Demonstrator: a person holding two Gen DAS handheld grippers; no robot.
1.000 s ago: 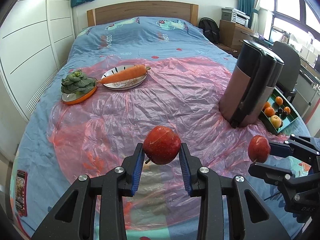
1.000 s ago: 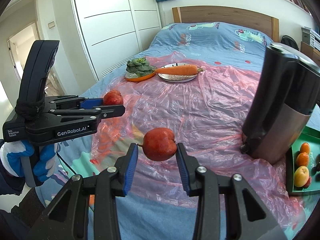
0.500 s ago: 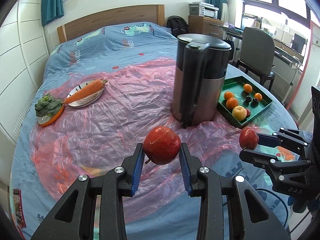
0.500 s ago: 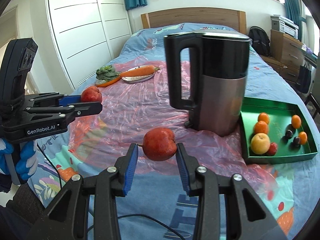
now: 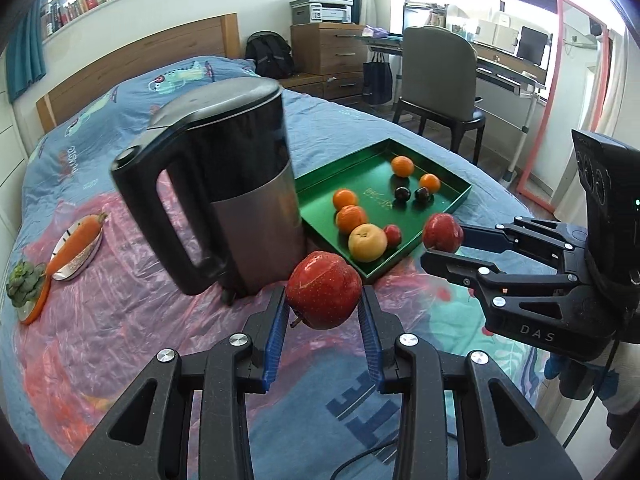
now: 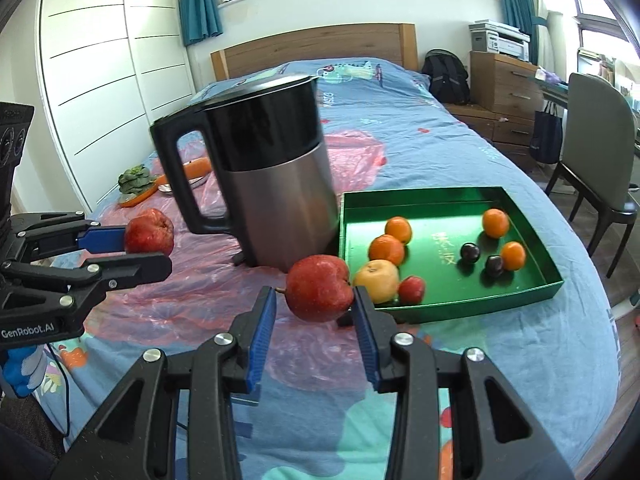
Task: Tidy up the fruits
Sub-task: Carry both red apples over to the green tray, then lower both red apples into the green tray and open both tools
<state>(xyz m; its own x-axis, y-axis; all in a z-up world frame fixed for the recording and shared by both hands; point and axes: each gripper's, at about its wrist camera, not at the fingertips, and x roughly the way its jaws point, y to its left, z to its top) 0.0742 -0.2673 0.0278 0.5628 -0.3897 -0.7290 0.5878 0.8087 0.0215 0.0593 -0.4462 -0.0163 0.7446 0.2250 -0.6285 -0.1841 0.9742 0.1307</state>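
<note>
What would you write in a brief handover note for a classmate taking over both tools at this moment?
Left tool: shut on a red apple, held above the bed.
Right tool: shut on a second red apple, near the green tray's front left corner.
Green tray: right of the kettle; holds four oranges, a yellow fruit, a small red fruit and two dark fruits.
Done: both apples picked up.
Left: probably set both apples in the tray.
</note>
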